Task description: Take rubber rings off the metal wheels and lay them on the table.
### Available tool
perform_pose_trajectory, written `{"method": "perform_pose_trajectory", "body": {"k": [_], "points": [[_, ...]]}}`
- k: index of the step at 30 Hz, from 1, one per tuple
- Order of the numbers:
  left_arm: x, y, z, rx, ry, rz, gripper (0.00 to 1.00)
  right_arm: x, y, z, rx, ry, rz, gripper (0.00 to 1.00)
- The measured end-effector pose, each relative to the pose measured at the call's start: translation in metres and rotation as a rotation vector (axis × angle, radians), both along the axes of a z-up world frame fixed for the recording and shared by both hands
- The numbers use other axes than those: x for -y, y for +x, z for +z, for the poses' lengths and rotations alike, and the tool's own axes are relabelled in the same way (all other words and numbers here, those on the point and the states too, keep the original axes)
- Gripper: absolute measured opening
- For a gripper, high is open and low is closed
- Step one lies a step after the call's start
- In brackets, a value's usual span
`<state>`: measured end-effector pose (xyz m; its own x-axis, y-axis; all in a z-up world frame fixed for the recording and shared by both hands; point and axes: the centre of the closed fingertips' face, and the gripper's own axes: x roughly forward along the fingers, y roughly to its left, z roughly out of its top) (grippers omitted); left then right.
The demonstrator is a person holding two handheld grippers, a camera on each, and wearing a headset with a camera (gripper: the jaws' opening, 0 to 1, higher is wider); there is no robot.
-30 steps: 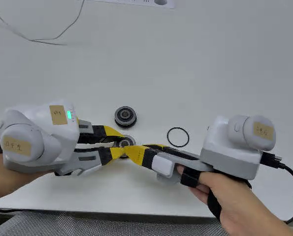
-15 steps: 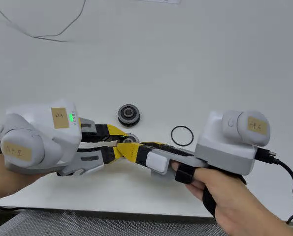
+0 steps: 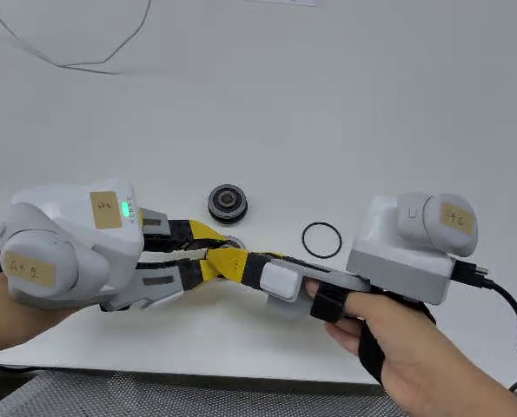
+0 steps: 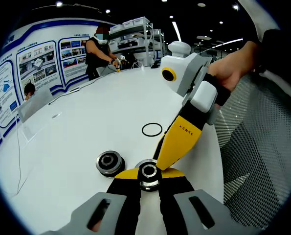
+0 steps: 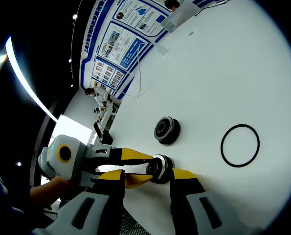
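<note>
A small metal wheel [image 3: 227, 246] with a black rubber ring on its rim hangs just above the white table. My left gripper [image 3: 216, 252] comes in from the left and is shut on it; in the left gripper view the wheel [image 4: 148, 175] sits between its yellow tips [image 4: 148, 171]. My right gripper [image 3: 234, 261] reaches in from the right, and its jaws press the same wheel [image 5: 160, 169] at the rim. A second wheel [image 3: 227, 202] with its ring on lies just behind. One loose rubber ring [image 3: 321, 241] lies flat to the right.
A thin cable [image 3: 67, 65] trails across the far left of the table [image 3: 371, 104]. The table's front edge [image 3: 241, 369] runs just below both hands. In the left gripper view a person [image 4: 99, 51] stands at the table's far end.
The right gripper has rolled a little and its jaws have pushed slightly further left onto the held wheel. The left gripper, second wheel and loose ring stay as they were.
</note>
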<state>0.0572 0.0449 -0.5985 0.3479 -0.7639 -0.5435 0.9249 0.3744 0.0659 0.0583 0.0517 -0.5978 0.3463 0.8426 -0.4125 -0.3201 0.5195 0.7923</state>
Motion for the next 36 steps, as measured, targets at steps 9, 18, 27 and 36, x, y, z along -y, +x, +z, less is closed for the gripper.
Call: {"method": "perform_pose_trajectory", "body": {"k": [9, 18, 27, 36], "points": [[0.000, 0.000, 0.001, 0.003, 0.001, -0.001, 0.13, 0.004, -0.001, 0.001, -0.018, 0.015, -0.018, 0.35], [-0.001, 0.000, 0.001, 0.005, 0.001, -0.001, 0.13, 0.006, -0.001, 0.000, -0.012, 0.004, -0.023, 0.31], [-0.002, 0.000, 0.000, 0.008, -0.003, 0.005, 0.13, 0.011, 0.003, -0.002, -0.005, -0.009, -0.041, 0.20], [-0.002, -0.001, 0.000, 0.012, -0.004, 0.007, 0.13, 0.017, 0.007, -0.012, -0.004, -0.057, -0.055, 0.05]]}}
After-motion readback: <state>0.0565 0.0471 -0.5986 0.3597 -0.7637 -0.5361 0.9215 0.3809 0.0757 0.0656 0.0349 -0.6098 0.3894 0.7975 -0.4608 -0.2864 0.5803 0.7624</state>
